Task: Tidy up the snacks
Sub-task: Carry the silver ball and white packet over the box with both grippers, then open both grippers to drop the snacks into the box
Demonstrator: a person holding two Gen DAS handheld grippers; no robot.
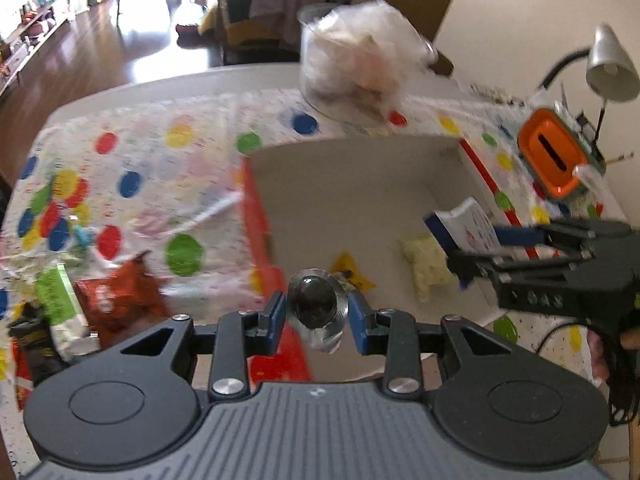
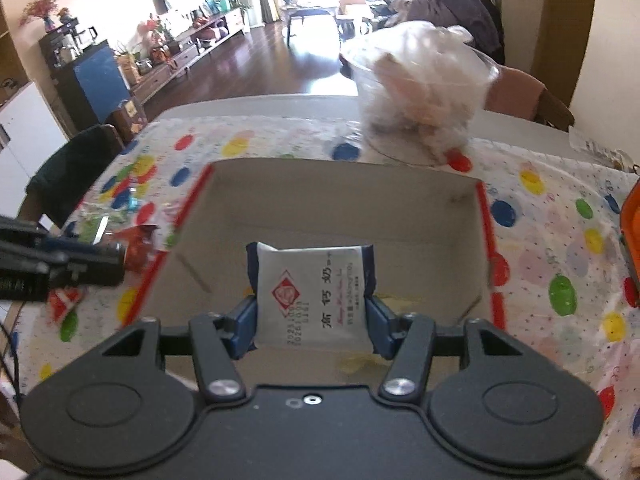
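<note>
Hovering over the box (image 2: pixel 344 208), left gripper (image 1: pixel 316 312) clamping a blurred dark sweet (image 1: pixel 314 306), right gripper (image 2: pixel 312 320) pinching a white packet (image 2: pixel 312 292), box contents partly hidden.

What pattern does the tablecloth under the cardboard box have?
White tablecloth with red, blue, yellow and green dots; clearest in the right wrist view.

Left gripper (image 1: pixel 316 312), black with blue pads, points steeply downward, its jaws narrowed around a small dark round sweet in clear wrapping (image 1: pixel 314 306). Right gripper (image 2: pixel 312 314), at its three o'clock, tilts downward too, jaws half-spread, clamping a white-and-navy snack packet (image 2: pixel 310 292).
</note>
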